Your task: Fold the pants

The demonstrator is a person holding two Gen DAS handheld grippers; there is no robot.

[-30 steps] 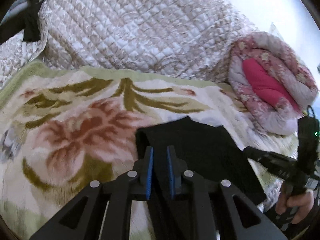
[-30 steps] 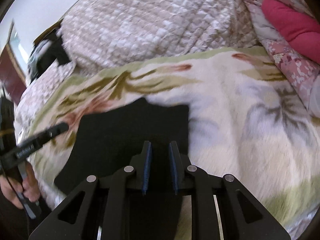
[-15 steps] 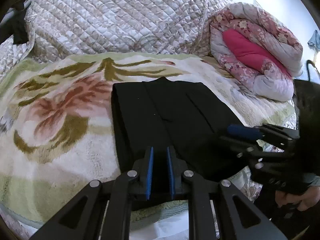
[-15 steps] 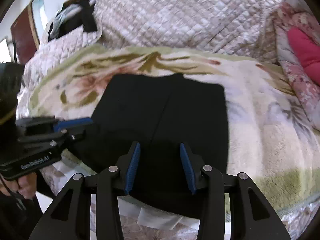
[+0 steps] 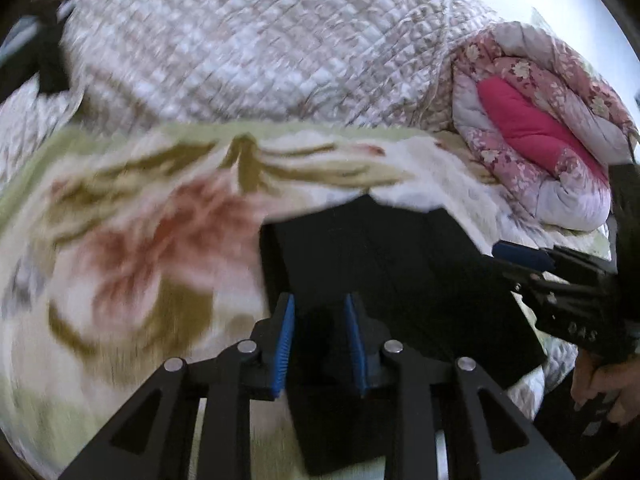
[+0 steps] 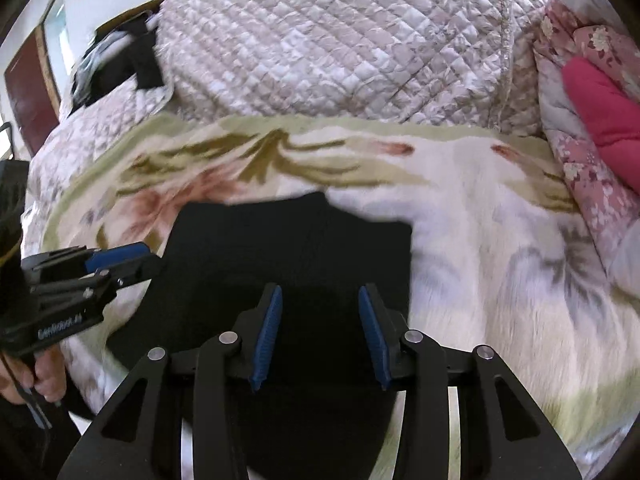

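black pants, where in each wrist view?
Left wrist: black pants sit lower center, running right, behind the open jaws.
Right wrist: black pants sit center-left, behind the open jaws.
Shared landmark: pink rolled quilt, at right in both.

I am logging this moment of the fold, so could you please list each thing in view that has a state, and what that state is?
black pants: folded into a flat block, lying on the floral blanket
left gripper: open, over the pants' near edge
right gripper: open wide, nothing held
pink quilt: rolled up
quilted cover: heaped behind the blanket
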